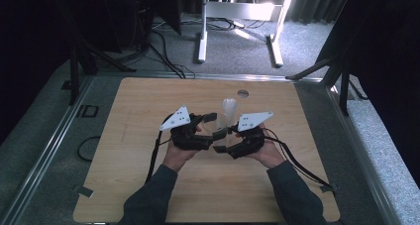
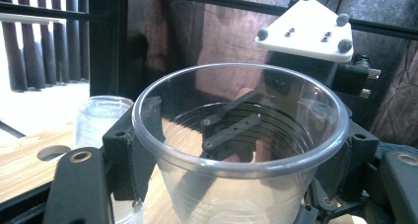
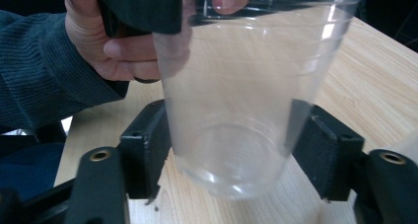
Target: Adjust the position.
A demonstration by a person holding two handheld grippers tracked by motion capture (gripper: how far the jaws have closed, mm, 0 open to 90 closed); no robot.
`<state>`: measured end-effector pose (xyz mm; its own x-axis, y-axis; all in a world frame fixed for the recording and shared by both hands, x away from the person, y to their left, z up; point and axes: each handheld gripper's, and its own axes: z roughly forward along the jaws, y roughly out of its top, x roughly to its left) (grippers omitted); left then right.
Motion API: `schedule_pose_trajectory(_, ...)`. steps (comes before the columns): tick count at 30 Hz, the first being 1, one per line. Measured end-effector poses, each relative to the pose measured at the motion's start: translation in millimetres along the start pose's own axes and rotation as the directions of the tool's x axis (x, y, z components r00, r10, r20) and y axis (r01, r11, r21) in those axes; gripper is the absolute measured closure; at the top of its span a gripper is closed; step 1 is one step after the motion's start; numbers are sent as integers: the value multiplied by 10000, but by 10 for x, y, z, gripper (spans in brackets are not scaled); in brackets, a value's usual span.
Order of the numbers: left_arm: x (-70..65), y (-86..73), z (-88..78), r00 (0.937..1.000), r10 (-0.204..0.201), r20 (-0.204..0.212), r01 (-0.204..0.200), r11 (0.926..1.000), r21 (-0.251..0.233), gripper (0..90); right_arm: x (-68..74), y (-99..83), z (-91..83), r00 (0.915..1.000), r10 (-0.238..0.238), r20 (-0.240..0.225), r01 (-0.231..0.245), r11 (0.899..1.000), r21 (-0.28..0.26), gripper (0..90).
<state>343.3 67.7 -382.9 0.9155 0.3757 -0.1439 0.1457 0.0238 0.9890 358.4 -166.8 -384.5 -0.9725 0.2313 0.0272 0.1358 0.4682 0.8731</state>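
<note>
clear cup [image 2: 236, 150] held mid-air over the bench [image 1: 148, 195] centre between both grippers, likely so one cup can be pulled off or passed hand to hand; which one, can't tell. left gripper [image 2: 236, 157] at 9 o'clock of the cup takes it just under the rim, fingers [image 2: 130, 152] set narrow and pressed on both sides of the wall, so it carries the cup upright, mouth up. right gripper [image 3: 231, 150] at 3 o'clock sits lower, around the base; its fingers [image 3: 145, 145] stand about half wide, the left pad at the wall, the right one seemingly a bit off it, looks like a loose bracket and no real grip. second clear cup [image 1: 230, 108] stands on the bench at 12 o'clock of the grippers, near a round hole [image 1: 242, 93] in the top.
</note>
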Motion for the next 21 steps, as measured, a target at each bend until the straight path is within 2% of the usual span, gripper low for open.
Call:
schedule_pose_trajectory(5, 11, 4, -18, 9999, 8, -123, -8, 10000, -31, 275, -7, -3, -29, 9998, 40, 176, -40, 10000, -44, 291)
schedule_pose_trajectory(7, 14, 8, -34, 9994, 77, -346, -77, 10000, 11, 275, -15, -2, -53, 9992, 71, 381, -70, 10000, -25, 269)
schedule_pose_trajectory(11, 22, 8, -55, 9987, 116, -501, -115, 9999, 19, 275, -12, 11, -87, 9982, 36, 592, -34, 10000, -33, 249)
schedule_pose_trajectory(12, 27, 6, -70, 9977, 160, -663, -159, 9999, 27, 274, -11, 13, -97, 9981, 41, 610, -39, 10000, -28, 245)
schedule_pose_trajectory(15, 32, 6, -78, 9971, 196, -729, -192, 9998, 64, 274, -8, 18, -114, 9966, -20, 818, 17, 10000, 30, 239)
schedule_pose_trajectory(16, 42, 5, -94, 9956, 251, -902, -244, 9997, 89, 274, -8, 18, -114, 9966, -20, 818, 17, 10000, 30, 237)
schedule_pose_trajectory(21, 57, 12, -120, 9923, 318, -1200, -309, 9995, 94, 275, 5, 28, -160, 9930, -121, 1177, 103, 9998, 160, 219)
